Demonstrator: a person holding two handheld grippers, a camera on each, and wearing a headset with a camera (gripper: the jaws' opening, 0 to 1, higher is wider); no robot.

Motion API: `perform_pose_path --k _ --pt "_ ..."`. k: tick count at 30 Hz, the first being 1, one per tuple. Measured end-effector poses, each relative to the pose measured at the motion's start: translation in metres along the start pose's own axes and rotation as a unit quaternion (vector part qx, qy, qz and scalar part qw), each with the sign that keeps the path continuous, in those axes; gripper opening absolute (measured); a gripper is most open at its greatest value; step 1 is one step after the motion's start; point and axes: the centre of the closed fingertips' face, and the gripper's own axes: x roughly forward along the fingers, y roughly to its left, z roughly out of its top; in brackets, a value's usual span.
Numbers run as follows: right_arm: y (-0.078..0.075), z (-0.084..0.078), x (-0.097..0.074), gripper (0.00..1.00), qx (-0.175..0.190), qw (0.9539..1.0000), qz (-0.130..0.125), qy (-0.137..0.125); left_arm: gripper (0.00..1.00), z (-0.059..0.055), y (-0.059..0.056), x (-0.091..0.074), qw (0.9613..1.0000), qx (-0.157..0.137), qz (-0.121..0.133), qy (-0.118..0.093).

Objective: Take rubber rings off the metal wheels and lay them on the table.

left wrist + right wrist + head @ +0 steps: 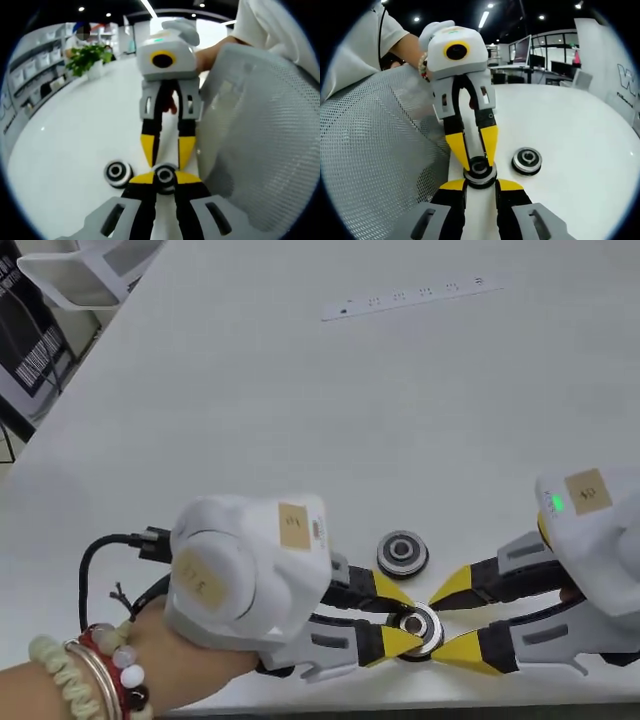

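At the near edge of the table [300, 390], I have both grippers meeting nose to nose on one wheel [421, 626]; the left gripper [410, 618] comes at it from the left with its jaws drawn narrow against the wheel's sides; the right gripper [441, 623] closes on it from the opposite side, just as narrow; I judge one pair is there to pin the metal while the other works the rubber loose, since so small a wheel would likely slide if pulled one-handed; which pair has the rubber I cannot tell, the yellow tips crowd it too closely; a second wheel [402, 552] lies flat just beyond, apart from both grippers, its black ring [382, 554] on it, so I take it as next in line and the job as early.
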Motion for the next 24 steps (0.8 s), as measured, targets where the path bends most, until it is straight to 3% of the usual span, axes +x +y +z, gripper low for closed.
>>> perform_pose_path --k 6,13,16,22,24 --pt "-0.0013 -0.0016 -0.0009 0.17 -0.029 0.9995 -0.005 0.009 0.14 0.0001 0.0001 0.0003 1.0 -0.001 0.0 -0.005" --pt "-0.0034 -0.0048 -0.0028 0.11 -0.034 0.9992 -0.013 0.018 0.14 -0.0001 -0.0001 0.0002 1.0 -0.001 0.0 -0.007" --pt "-0.0063 -0.0063 -0.0035 0.06 -0.026 0.9992 -0.019 0.022 0.14 -0.0003 0.0001 0.0002 1.0 -0.003 0.001 -0.008" --pt "-0.0074 -0.0067 -0.0032 0.06 -0.01 0.9993 -0.017 0.03 0.13 -0.0004 0.0008 0.0001 0.9999 -0.006 0.002 -0.012" --pt "-0.008 -0.0074 -0.0032 0.05 0.014 0.9992 -0.016 0.035 0.13 -0.0003 0.0009 0.0002 0.9999 -0.006 0.001 -0.013"
